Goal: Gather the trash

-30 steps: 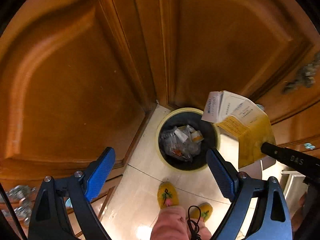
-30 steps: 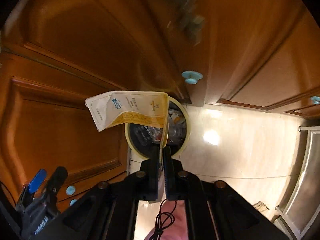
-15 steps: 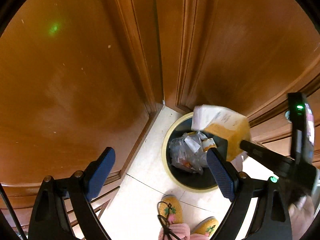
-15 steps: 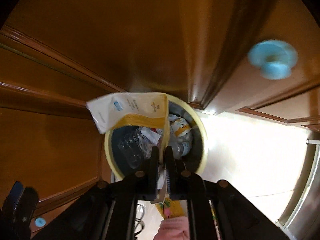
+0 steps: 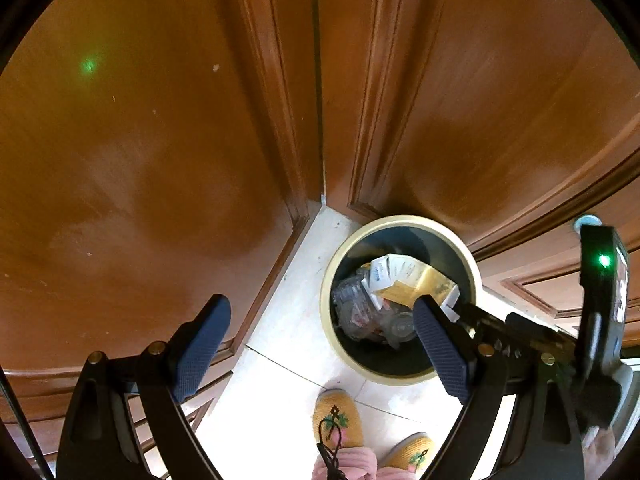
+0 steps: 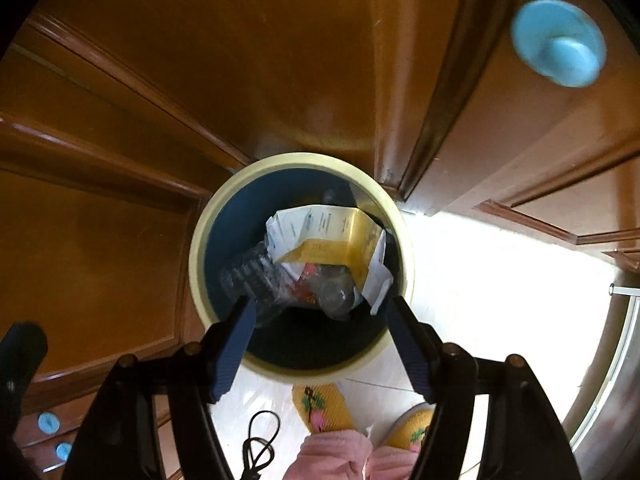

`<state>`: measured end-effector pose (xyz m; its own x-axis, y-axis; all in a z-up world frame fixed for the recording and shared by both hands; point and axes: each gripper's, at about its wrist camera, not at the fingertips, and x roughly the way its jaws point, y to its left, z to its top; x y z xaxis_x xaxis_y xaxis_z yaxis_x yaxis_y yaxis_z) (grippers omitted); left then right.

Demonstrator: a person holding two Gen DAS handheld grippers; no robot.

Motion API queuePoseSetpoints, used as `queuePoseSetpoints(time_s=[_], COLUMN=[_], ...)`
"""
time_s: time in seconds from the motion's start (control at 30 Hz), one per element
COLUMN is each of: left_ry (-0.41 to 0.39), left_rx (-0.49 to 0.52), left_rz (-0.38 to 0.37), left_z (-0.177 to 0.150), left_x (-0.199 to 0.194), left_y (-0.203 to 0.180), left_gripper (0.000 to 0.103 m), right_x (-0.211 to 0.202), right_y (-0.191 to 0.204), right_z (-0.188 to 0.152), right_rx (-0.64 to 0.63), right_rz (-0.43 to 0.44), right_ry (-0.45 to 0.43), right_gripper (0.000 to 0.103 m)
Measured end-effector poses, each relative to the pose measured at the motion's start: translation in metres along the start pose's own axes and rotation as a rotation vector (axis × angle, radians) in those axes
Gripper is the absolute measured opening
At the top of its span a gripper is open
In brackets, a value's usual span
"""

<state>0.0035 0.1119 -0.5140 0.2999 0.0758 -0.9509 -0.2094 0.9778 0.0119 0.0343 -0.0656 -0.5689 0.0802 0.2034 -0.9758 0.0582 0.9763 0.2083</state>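
Note:
A round trash bin with a cream rim [image 5: 400, 222] [image 6: 304, 160] and dark inside stands on the tiled floor against the wooden doors. A flattened white and yellow carton [image 6: 328, 236] [image 5: 408, 280] lies inside on top of clear plastic bottles [image 6: 256, 272] and wrappers. My right gripper [image 6: 320, 340] is open and empty, hovering just above the bin's near rim. My left gripper [image 5: 320, 344] is open and empty, up and to the left of the bin. The right gripper's body [image 5: 520, 332] shows in the left wrist view.
Brown panelled wooden doors [image 5: 160, 140] close in behind and left of the bin. A pale blue knob [image 6: 558, 42] sticks out of a door at upper right. My yellow slippers [image 5: 338, 416] stand on the white floor tiles [image 6: 500, 280] in front of the bin.
My right gripper has opened and let go of the carton, which dropped into the bin. Both grippers moved closer to the bin.

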Motion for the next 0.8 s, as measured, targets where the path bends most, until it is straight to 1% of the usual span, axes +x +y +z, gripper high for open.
queuePoseSetpoints(time_s=[0.07, 0.17, 0.2, 0.23, 0.33, 0.47, 0.5, 0.53, 0.6, 0.7, 0.8], left_ry=[-0.004, 0.0, 0.005, 0.01, 0.017, 0.013, 0.014, 0.016, 0.012, -0.03, -0.093], left_rx=[0.005, 0.003, -0.003, -0.01, -0.023, -0.02, -0.014, -0.01, -0.011, -0.022, -0.016], left_rz=[-0.005, -0.019, -0.021, -0.026, -0.041, -0.065, -0.061, -0.065, -0.083, -0.103, -0.088], left_z=[0.002, 0.005, 0.005, 0.006, 0.008, 0.015, 0.017, 0.019, 0.025, 0.033, 0.045], left_x=[-0.011, -0.029, -0.04, -0.05, -0.089, -0.156, -0.174, -0.189, -0.223, -0.277, -0.329], left_y=[-0.002, -0.002, -0.003, -0.003, -0.005, -0.013, -0.016, -0.019, -0.024, -0.028, -0.033], left_gripper=[0.091, 0.091, 0.091, 0.091, 0.091, 0.091, 0.093, 0.096, 0.101, 0.102, 0.102], right_x=[-0.015, -0.056, -0.069, -0.074, -0.127, -0.209, -0.233, -0.252, -0.295, -0.358, -0.412], right_y=[-0.005, -0.008, -0.009, -0.008, -0.009, -0.005, -0.004, -0.003, -0.001, -0.003, -0.005], right_z=[-0.006, -0.017, -0.017, -0.017, -0.02, -0.028, -0.03, -0.031, -0.034, -0.037, -0.037], right_rx=[-0.002, -0.001, 0.002, 0.006, 0.007, -0.036, -0.049, -0.059, -0.073, -0.084, -0.094], right_rz=[0.013, 0.037, 0.044, 0.049, 0.075, 0.092, 0.093, 0.094, 0.093, 0.1, 0.119], right_ry=[-0.012, -0.029, -0.031, -0.034, -0.049, -0.104, -0.125, -0.145, -0.19, -0.26, -0.333], right_gripper=[0.068, 0.068, 0.068, 0.068, 0.068, 0.068, 0.068, 0.068, 0.068, 0.068, 0.068])
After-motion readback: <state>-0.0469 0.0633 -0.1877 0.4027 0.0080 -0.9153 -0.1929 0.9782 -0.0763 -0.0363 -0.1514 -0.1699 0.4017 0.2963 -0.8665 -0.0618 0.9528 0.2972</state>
